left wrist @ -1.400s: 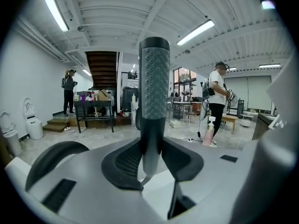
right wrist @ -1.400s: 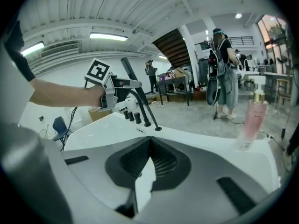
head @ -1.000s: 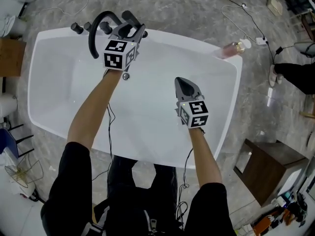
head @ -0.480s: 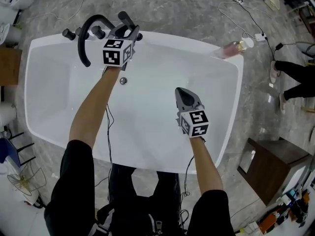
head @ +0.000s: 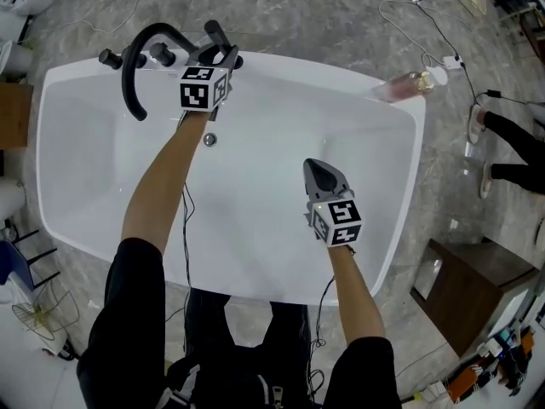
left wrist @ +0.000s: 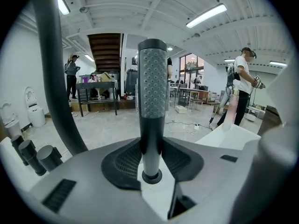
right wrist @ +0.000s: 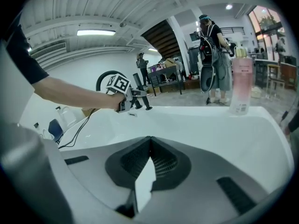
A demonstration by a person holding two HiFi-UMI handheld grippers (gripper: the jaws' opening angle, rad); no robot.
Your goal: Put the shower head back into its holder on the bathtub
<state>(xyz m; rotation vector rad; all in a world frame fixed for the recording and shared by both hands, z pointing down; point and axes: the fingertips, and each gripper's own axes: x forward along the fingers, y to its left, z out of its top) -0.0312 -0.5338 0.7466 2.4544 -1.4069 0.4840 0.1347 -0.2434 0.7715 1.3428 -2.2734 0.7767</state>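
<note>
So the left gripper (head: 217, 54) has its 2 jaws pinching the slim grey stick-shaped shower head (left wrist: 153, 87). It stands upright between them at the far rim of the white bathtub (head: 400, 194), just beside the black curved spout (head: 129, 66) and black knobs (head: 162, 54). The right gripper (head: 322, 170) hangs over the tub's middle, jaws pressed together on nothing. There's a pink bottle (head: 400, 84) on the far right corner.

A white bathtub (head: 81, 203) stood on the grey marbled floor (head: 315, 15). On its far rim, near the left corner, rose a black arched spout (head: 129, 75) with black knobs (head: 110, 58) beside it. A pink bottle (head: 404, 84) stood upright on the rim's far right corner. White cables (head: 436, 32) and a power strip (head: 452, 63) lay on the floor beyond that corner.
</note>
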